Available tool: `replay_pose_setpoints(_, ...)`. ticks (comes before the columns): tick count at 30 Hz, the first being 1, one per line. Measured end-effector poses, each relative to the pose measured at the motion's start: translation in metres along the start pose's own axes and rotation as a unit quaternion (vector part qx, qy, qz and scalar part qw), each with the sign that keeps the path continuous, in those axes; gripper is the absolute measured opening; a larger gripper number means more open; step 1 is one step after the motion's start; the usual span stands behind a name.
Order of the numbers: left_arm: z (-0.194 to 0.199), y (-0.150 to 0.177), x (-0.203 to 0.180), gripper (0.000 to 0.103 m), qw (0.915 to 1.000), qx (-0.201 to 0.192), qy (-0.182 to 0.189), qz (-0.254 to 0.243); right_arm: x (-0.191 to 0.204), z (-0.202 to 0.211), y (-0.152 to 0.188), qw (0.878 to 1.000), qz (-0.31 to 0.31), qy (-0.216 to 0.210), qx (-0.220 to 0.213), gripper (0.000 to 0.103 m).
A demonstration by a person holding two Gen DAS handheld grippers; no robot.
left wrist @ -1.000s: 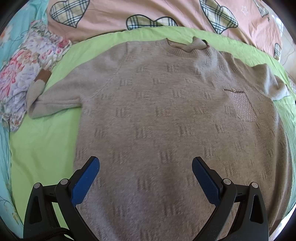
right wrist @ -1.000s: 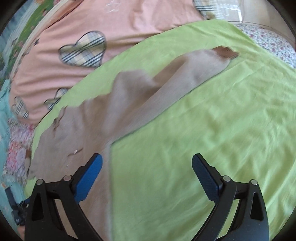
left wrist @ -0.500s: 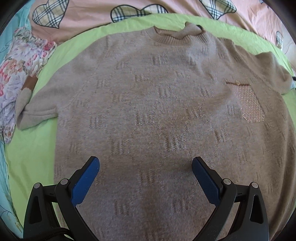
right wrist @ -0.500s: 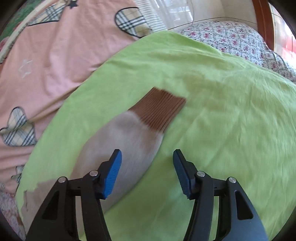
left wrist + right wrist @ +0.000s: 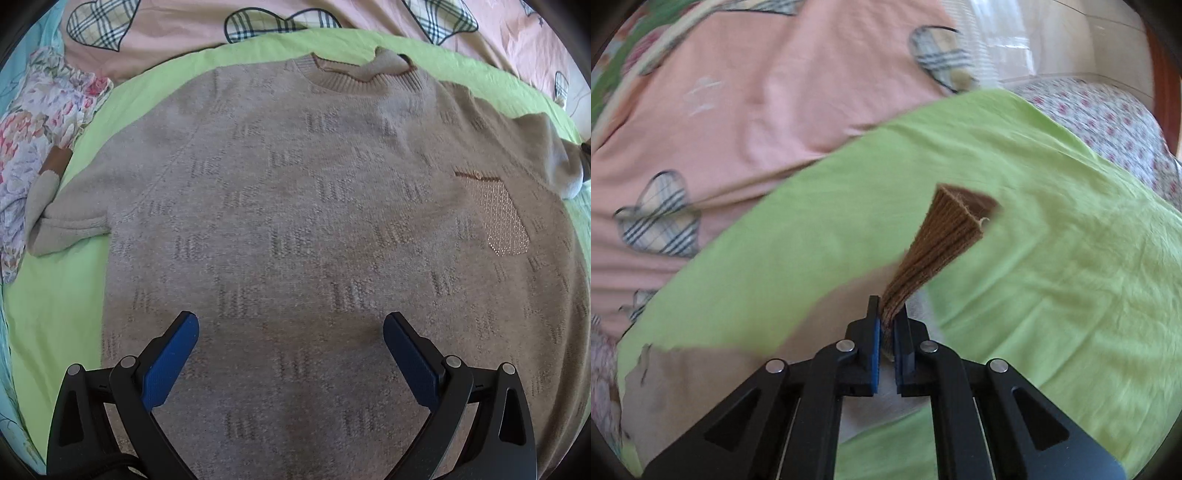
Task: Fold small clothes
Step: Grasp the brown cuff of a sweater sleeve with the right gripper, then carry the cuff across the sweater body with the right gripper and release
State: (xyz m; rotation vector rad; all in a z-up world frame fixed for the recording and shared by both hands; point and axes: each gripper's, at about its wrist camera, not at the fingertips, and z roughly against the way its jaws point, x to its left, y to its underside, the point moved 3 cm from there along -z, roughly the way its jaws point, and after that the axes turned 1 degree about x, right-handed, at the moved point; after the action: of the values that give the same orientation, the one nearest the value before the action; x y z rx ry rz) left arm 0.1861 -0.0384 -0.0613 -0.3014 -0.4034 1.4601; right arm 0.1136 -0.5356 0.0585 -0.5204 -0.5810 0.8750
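The left wrist camera is looking forward and down over the sweater (image 5: 295, 221), spread on the green sheet (image 5: 55, 295), taking in its full width. The right wrist camera is sitting close to the brown cuff (image 5: 945, 243), facing along its fingers (image 5: 873, 354) across the same sheet toward the pink quilt (image 5: 738, 110). Both views are sharing sweater, sheet and quilt.

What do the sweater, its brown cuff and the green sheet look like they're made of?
Sweater: soft fuzzy knit, probably wool or acrylic, matte, with raised stitch blocks.
Brown cuff: ribbed knit with lengthwise ridges, pinched in the right gripper.
Green sheet: thin smooth woven cloth, likely cotton, finely creased.
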Motion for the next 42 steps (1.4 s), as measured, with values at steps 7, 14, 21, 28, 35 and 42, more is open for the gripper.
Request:
replay_pose_setpoints(7,0.001,0.002,0.021,0.100,0.9988,-0.007,0.025,0.042,0.145,0.039,0.059,0.985,0.064,-0.156,0.041,0.007)
replay_pose_setpoints(14,0.011,0.008,0.062,0.100,0.9946,-0.024,0.049,0.089,0.291,0.024,0.146,0.943,0.107,-0.283,0.136,0.007)
replay_pose_setpoints(21,0.013,0.017,0.105,0.100,0.9902,-0.034,0.052,0.125,0.387,-0.008,0.212,0.914,0.155,-0.311,0.208,0.007)
replay_pose_setpoints(28,0.006,0.014,0.114,0.100,0.9875,-0.032,0.075,0.135,0.427,-0.031,0.249,0.899,0.166,-0.319,0.250,0.007)
replay_pose_setpoints(35,-0.015,-0.011,0.101,0.102,0.9845,-0.028,0.112,0.132,0.422,-0.044,0.256,0.891,0.138,-0.333,0.276,0.038)
replay_pose_setpoints(42,-0.043,-0.072,0.087,0.102,0.9750,-0.025,0.168,0.143,0.381,-0.011,0.229,0.905,0.106,-0.343,0.229,0.047)
